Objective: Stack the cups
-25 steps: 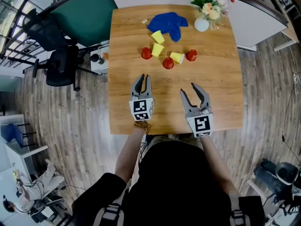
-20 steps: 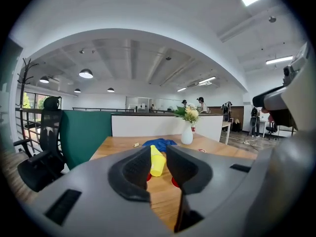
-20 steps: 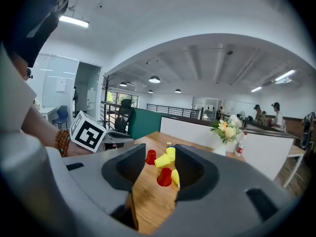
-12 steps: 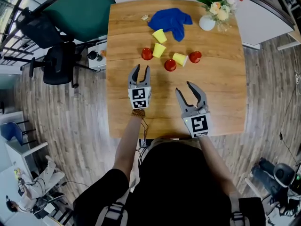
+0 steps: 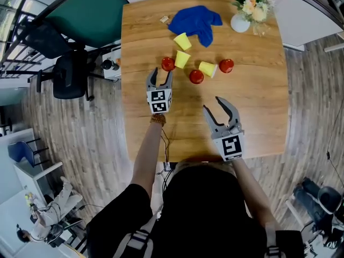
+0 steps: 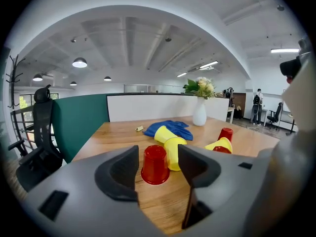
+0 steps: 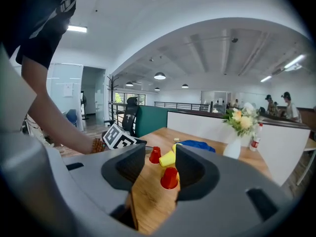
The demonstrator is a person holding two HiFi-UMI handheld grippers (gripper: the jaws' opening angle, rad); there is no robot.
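Note:
Three red and three yellow cups stand or lie in a loose cluster on the wooden table [image 5: 252, 106]. My left gripper [image 5: 160, 74] is open, its jaws having just been opening, and nothing is between them. An upside-down red cup [image 5: 168, 63] [image 6: 155, 165] stands just ahead of its fingertips. Behind that cup lies a yellow cup [image 6: 174, 152] [image 5: 181, 59]. Further right are a second red cup [image 5: 196, 76], a yellow cup on its side [image 5: 207, 67] and a third red cup [image 5: 226, 65]. My right gripper [image 5: 214, 105] hangs open and empty nearer the table's front, well short of the cups [image 7: 169, 177].
A crumpled blue cloth [image 5: 196, 20] lies at the back of the table, with the third yellow cup [image 5: 182, 41] at its edge. A white vase with flowers [image 5: 241, 21] stands at the back right. Office chairs [image 5: 70, 74] stand left of the table.
My left gripper has moved forward across the table to the nearest red cup, and its jaws have gone from shut to open. The right gripper has shifted only slightly.

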